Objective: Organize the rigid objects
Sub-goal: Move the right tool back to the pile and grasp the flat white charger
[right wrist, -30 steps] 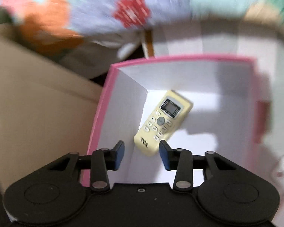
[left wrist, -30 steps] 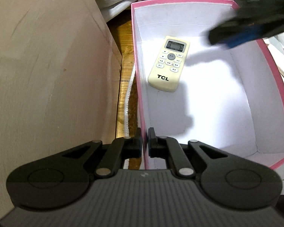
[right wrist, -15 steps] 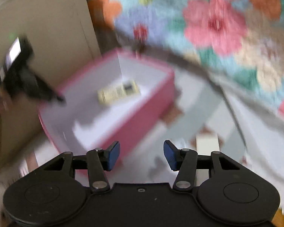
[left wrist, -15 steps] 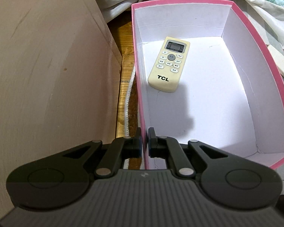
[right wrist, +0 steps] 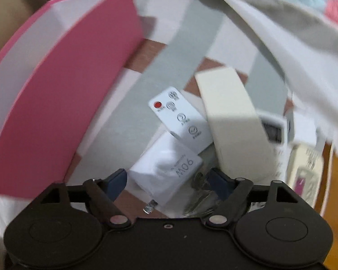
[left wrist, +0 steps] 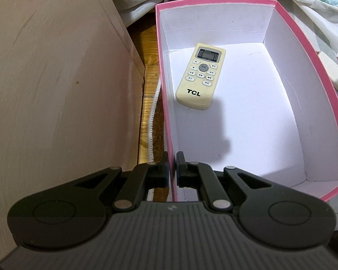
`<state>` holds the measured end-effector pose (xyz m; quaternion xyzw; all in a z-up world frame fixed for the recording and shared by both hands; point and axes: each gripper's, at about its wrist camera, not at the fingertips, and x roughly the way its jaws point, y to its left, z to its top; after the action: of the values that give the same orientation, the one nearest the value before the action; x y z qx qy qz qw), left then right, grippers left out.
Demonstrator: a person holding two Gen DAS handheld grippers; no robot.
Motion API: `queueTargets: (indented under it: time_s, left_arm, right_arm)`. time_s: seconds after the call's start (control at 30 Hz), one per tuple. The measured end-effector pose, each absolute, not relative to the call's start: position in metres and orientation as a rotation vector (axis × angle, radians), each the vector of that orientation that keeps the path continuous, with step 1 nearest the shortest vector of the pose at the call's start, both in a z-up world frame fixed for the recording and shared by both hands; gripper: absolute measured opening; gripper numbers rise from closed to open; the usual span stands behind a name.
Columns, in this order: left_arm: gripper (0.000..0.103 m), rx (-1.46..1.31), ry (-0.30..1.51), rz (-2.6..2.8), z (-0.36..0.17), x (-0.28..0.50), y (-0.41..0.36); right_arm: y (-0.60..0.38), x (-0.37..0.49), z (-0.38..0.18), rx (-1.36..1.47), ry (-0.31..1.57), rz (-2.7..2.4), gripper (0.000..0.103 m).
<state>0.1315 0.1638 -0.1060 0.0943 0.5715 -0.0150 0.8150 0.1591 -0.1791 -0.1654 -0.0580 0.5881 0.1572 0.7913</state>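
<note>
Left gripper [left wrist: 172, 166] clamped narrow on the near-left wall of the pink box [left wrist: 308, 51], one pad outside, one inside. Ahead of those fingers, on the white box floor, a cream TCL remote [left wrist: 200, 75], buttons up, close to the left wall. Right gripper [right wrist: 167, 181] above the pile outside the box, jaws opening wide, nothing pressed. Between and just ahead of its blue pads, a white charger block [right wrist: 166, 168]; beyond that a flat white remote [right wrist: 180, 119], with a cream box [right wrist: 232, 121] leaning to its right. Pink box wall off to the left.
</note>
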Motion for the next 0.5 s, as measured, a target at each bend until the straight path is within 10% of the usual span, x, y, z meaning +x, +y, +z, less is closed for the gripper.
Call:
queueTargets:
  time_s: [0.5]
  left_arm:
    - [0.005, 0.204, 1.220, -0.031, -0.106, 0.132, 0.164]
  right_arm:
    - [-0.164, 0.129, -0.157, -0.098, 1.128, 0.275, 0.068]
